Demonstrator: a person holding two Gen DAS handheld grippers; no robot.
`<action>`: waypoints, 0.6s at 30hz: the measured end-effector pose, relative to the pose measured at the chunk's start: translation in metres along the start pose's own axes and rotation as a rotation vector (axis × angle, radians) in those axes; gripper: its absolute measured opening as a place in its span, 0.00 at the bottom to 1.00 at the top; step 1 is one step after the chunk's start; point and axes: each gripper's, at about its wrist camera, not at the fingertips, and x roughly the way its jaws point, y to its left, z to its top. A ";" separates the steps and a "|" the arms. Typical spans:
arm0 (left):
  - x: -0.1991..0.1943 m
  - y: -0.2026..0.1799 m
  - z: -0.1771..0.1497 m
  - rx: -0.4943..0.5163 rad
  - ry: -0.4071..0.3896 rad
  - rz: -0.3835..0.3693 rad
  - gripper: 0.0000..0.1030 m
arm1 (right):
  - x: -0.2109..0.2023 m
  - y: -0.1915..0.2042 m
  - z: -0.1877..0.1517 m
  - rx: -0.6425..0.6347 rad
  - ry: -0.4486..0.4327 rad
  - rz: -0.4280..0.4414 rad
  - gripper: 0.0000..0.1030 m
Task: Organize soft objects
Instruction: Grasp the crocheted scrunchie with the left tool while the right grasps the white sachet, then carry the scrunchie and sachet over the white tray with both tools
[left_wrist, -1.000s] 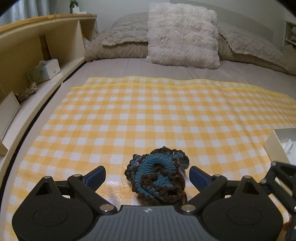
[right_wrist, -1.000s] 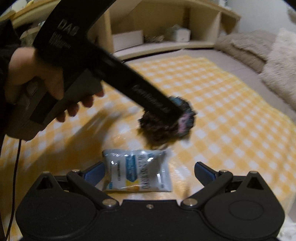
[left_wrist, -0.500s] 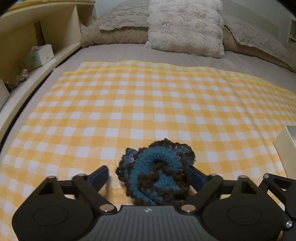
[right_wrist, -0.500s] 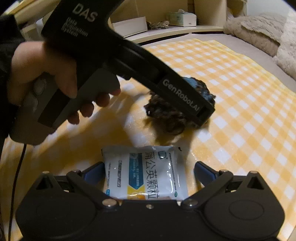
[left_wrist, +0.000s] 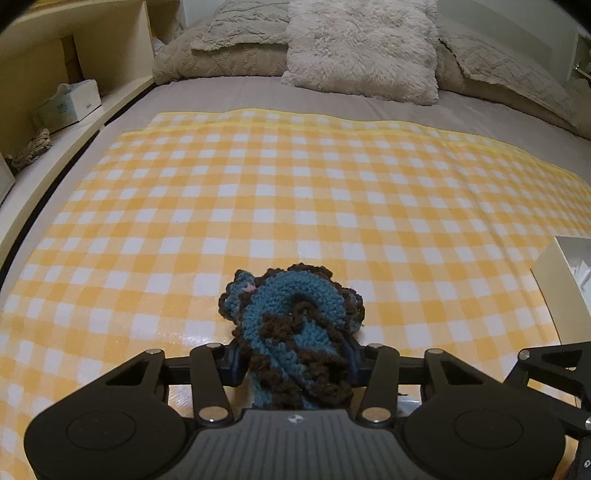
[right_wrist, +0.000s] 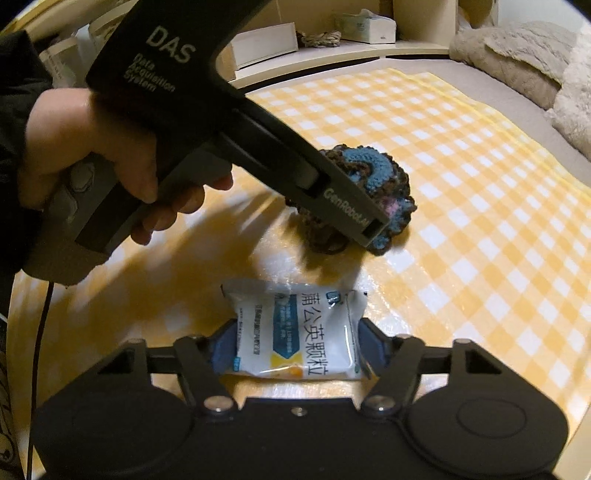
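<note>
Both jaws have just been closing: left tool (left_wrist: 293, 363) pinching the crocheted yarn piece (left_wrist: 291, 317), right tool (right_wrist: 293, 349) pinching the slick sachet (right_wrist: 297, 332), which may slip out.

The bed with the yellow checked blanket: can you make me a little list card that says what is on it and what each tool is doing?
surface: yellow checked blanket spread on a bed
left tool: jaws have just been closing, pads now against a blue and brown crochet piece lying on the blanket
right tool: jaws have just been closing, pads now at both sides of a white sachet with blue print
hand: holds the left tool's handle
far end: fluffy pillow
shelf at the side: tissue box
</note>
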 end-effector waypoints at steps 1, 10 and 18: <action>-0.003 0.001 -0.001 -0.004 -0.003 0.007 0.47 | -0.001 0.003 0.000 -0.002 0.003 -0.007 0.63; -0.035 0.012 0.000 -0.055 -0.076 0.035 0.46 | -0.023 0.005 -0.002 0.025 -0.007 -0.066 0.60; -0.075 0.007 -0.002 -0.080 -0.160 0.027 0.46 | -0.068 0.012 -0.011 0.064 -0.104 -0.142 0.60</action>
